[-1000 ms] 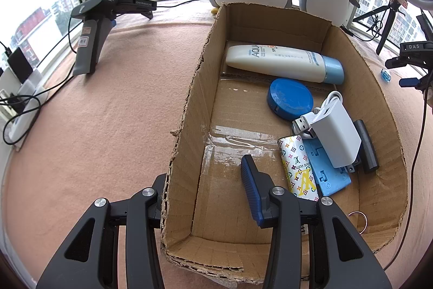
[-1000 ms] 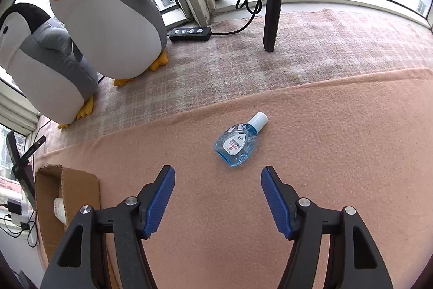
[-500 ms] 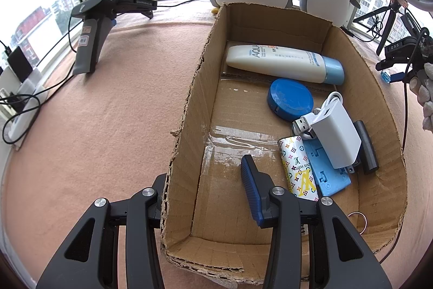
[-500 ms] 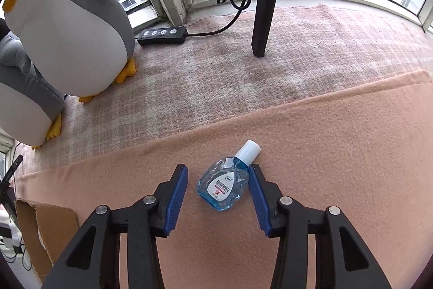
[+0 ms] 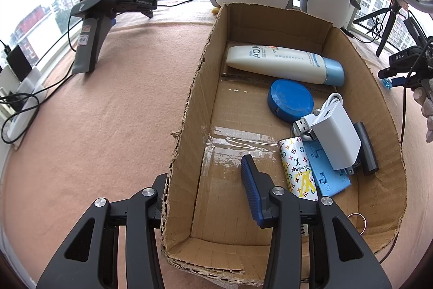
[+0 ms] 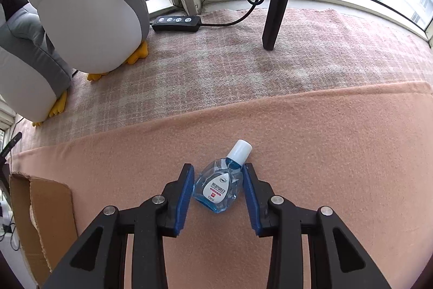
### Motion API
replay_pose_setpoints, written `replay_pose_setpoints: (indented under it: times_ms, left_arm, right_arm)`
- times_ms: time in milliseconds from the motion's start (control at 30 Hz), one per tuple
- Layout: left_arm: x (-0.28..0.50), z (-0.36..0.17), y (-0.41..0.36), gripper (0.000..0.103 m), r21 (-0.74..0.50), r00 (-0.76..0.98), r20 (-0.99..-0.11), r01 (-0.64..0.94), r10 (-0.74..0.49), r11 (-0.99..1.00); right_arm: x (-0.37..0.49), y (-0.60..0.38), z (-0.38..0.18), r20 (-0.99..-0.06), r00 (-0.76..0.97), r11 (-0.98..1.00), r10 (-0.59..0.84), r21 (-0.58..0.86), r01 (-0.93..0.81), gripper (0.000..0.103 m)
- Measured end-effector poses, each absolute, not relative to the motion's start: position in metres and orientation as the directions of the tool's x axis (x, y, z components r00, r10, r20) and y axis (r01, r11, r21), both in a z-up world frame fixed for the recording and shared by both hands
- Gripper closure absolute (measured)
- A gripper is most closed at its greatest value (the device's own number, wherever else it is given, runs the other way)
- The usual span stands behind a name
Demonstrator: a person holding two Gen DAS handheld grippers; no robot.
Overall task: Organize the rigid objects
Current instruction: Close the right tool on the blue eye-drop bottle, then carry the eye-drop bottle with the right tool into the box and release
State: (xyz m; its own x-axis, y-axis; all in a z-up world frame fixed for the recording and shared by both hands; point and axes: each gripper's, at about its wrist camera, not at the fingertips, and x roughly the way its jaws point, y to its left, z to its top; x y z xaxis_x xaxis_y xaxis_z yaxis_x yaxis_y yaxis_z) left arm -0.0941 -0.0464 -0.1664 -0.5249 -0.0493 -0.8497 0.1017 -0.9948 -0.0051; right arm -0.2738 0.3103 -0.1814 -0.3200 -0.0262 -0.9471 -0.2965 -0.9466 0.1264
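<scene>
Left wrist view: the left tongs (image 5: pixel 205 188) have not moved, spread wide astride the near left wall of the box (image 5: pixel 186 110), one finger outside and one inside, gripping nothing. The box already holds a tube (image 5: pixel 281 64), a blue tin (image 5: pixel 291 100) and a charger (image 5: pixel 335 136).

Right wrist view: the right tongs (image 6: pixel 218 192) have come forward and narrowed around the bottle (image 6: pixel 220 184) lying on the desk (image 6: pixel 338 153). Both pads sit at its sides; whether they press yet I cannot tell. Lifting seems next.
</scene>
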Motion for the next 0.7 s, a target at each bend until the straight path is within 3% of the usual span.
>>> replay_pose_setpoints:
  times_ms: [267, 400, 700]
  left_arm:
    - [-0.095, -0.167, -0.046, 0.061, -0.006, -0.524, -0.850, 0.103, -0.050, -0.995]
    - [-0.094, -0.167, -0.046, 0.061, -0.007, -0.525, -0.850, 0.103, -0.049, -0.995]
    - [-0.094, -0.168, -0.047, 0.061, -0.011, -0.525, -0.850, 0.105, -0.046, -0.994]
  right_arm:
    - [-0.241, 0.287, -0.163, -0.921, -0.380, -0.968, -0.085, 0.166, -0.187, 0.070]
    - [-0.225, 0.254, -0.140, -0.888, -0.431, -0.973, -0.162, 0.218, -0.082, 0.070]
    - [-0.199, 0.177, -0.094, -0.839, -0.482, -0.966, -0.252, 0.192, 0.170, 0.070]
